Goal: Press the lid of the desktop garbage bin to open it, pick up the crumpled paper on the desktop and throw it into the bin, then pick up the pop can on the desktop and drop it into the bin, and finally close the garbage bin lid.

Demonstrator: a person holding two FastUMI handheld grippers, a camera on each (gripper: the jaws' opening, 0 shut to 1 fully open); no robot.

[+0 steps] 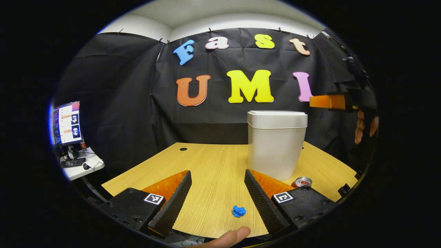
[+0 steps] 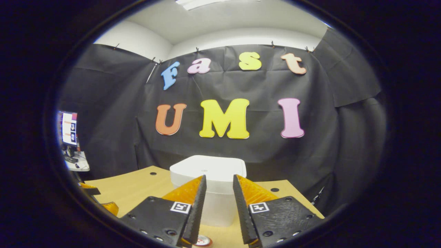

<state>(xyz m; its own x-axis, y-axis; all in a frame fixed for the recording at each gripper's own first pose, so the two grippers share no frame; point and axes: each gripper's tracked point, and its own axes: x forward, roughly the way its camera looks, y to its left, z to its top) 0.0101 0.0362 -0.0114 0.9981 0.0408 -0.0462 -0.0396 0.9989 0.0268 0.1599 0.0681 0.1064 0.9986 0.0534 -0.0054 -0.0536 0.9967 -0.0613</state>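
In the left gripper view, the left gripper (image 1: 217,179) hangs low over the wooden desktop (image 1: 206,165) with its two fingers spread wide and nothing between them but bare wood. Just ahead of the gap and slightly toward its right finger lies the blue crumpled paper (image 1: 239,211), resting on the desk, touching neither finger. A fingertip (image 1: 234,236) of the person shows at the bottom edge, beneath the paper. Beyond the right finger, partly hidden by it, the pop can (image 1: 302,182) shows its silver top and red side, close to the foot of the white garbage bin (image 1: 276,144). The bin stands upright ahead and to the right, its lid (image 1: 277,119) down flat. High at the right, level with the top of the bin, the other gripper reaches in, held by a hand (image 1: 366,125).

In the right gripper view, the right gripper (image 2: 219,184) hovers above and in front of the bin's closed lid (image 2: 208,168), its fingers parted by a moderate gap and holding nothing. The pop can's top (image 2: 202,241) peeks at the bottom between the finger bases. Far left, a monitor (image 2: 70,128) glows on a side table.
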